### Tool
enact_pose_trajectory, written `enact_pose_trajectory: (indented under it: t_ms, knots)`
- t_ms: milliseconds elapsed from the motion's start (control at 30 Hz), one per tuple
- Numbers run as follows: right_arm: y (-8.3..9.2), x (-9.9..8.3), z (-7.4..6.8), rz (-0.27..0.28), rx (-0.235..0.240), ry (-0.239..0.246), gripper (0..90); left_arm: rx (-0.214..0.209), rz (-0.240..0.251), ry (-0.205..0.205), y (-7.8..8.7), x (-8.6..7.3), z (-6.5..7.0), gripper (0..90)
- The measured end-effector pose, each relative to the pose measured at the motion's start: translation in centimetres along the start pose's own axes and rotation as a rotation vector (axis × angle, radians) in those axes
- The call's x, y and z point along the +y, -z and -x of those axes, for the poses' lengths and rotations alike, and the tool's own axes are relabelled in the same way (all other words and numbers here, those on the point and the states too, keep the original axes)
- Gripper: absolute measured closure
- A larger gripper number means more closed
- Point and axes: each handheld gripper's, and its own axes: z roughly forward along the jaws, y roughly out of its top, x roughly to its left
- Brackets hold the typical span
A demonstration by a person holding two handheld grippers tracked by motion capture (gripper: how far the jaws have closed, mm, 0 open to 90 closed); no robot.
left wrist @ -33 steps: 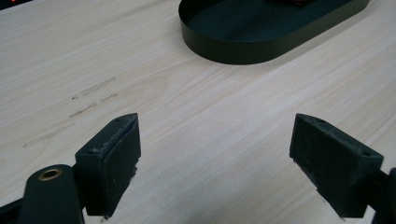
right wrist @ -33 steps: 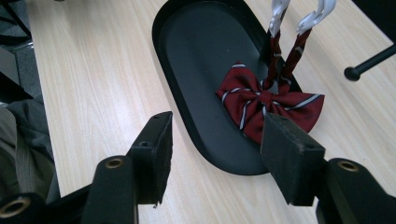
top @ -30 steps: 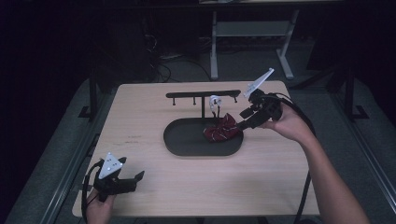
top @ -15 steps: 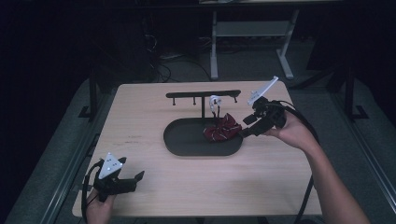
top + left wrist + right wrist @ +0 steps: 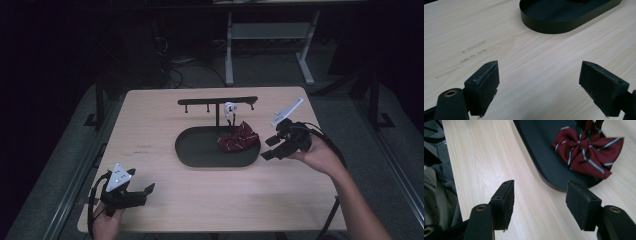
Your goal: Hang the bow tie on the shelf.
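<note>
A dark red bow tie with pale stripes (image 5: 239,140) (image 5: 586,151) lies at the right end of a black oval tray (image 5: 200,161) (image 5: 541,157). My right gripper (image 5: 266,149) (image 5: 540,200) hovers just off the tray's right end, jaws open and empty, pointing toward the bow and apart from it. At the table's front left corner my left gripper (image 5: 146,195) (image 5: 539,82) rests low over bare wood, open with nothing between its pads. The tray's near end (image 5: 549,26) shows ahead of it.
A black rack with small hooks (image 5: 217,101) stands behind the tray, with a white tag (image 5: 230,107) hanging near its post. Light wooden tabletop (image 5: 150,130) extends left of and in front of the tray. A metal-legged frame (image 5: 270,35) stands beyond the far edge.
My right gripper has drawn back from above the bow, moving right and down to beside the tray's end. The bow stays in the tray. The left gripper has not moved.
</note>
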Motion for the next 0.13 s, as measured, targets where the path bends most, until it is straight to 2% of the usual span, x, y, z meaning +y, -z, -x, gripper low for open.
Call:
enact_pose_trajectory:
  t_ms: [133]
  knots:
    - [-0.37,-1.35,-0.27,-0.008,0.004,-0.011,38.9,0.000,0.002,0.001,-0.10,0.00,-0.01,16.1]
